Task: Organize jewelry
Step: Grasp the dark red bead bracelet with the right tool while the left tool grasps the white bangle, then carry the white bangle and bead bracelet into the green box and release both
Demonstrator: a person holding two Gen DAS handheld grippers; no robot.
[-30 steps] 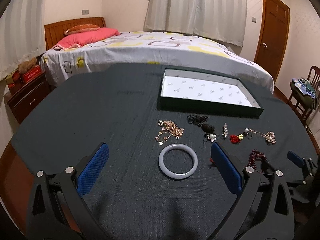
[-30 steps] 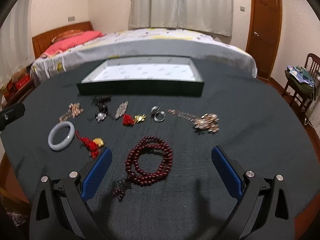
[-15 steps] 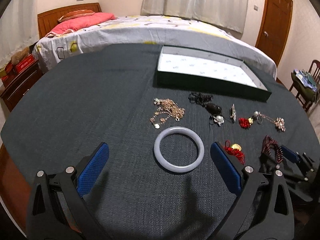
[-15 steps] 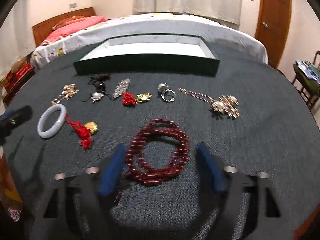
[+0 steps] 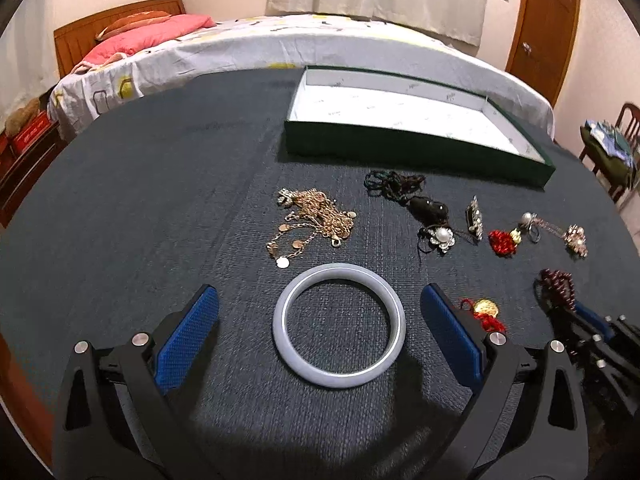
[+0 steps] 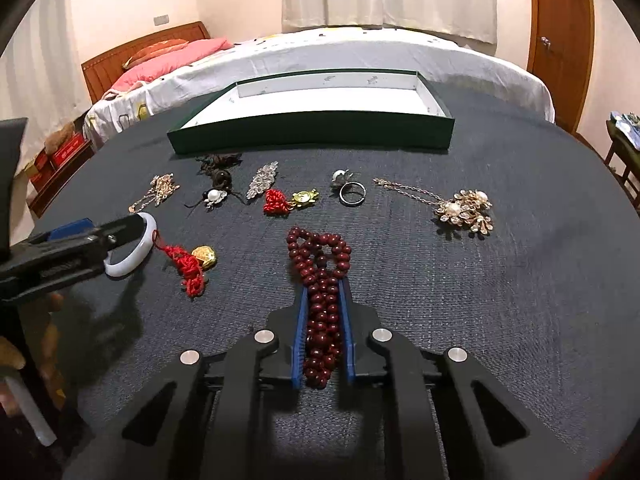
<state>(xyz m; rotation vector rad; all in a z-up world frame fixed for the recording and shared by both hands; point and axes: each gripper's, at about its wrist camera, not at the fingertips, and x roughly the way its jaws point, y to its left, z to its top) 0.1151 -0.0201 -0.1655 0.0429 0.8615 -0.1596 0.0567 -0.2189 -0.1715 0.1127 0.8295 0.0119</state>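
Between right hand-held gripper (image 6: 323,304) pads: beads (image 6: 320,264).

Pale bangle (image 5: 339,326) between spread hand-held gripper (image 5: 320,322) fingers

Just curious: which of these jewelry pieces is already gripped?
The dark red bead bracelet, squeezed between the right gripper's blue fingers; everything else lies untouched.

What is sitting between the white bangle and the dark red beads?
A red tassel charm with a gold piece lies between the white bangle and the dark red bead bracelet, seen best from the right wrist.
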